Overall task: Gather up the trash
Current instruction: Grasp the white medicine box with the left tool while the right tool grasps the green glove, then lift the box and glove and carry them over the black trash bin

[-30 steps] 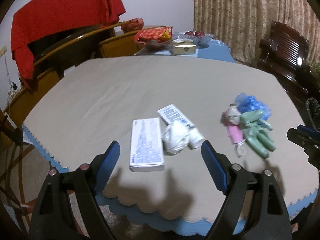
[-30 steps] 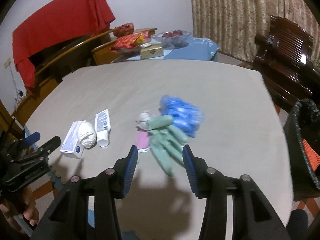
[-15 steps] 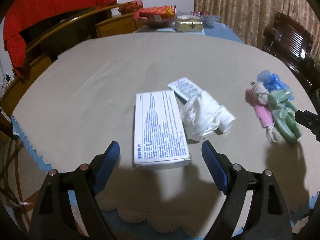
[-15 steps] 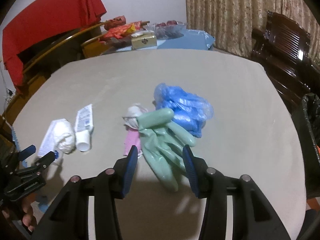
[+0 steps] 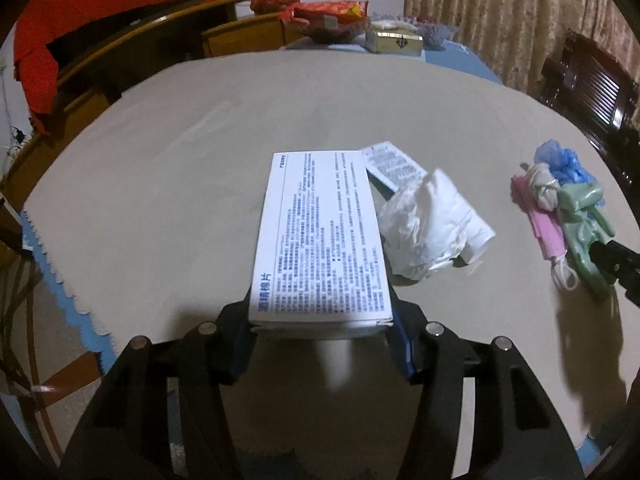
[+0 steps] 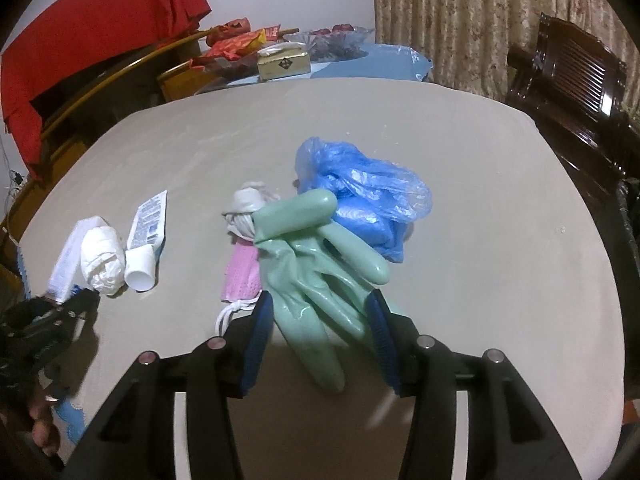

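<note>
White box (image 5: 320,236) sits clamped in left claw (image 5: 322,338) (right claw (image 6: 320,324) wide around glove (image 6: 316,276)).

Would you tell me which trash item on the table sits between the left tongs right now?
The white printed box: its near end sits between the left tongs, while the crumpled tissue and tube lie beside it, outside them.

Two close wrist views, shared table (image 5: 160,208)
</note>
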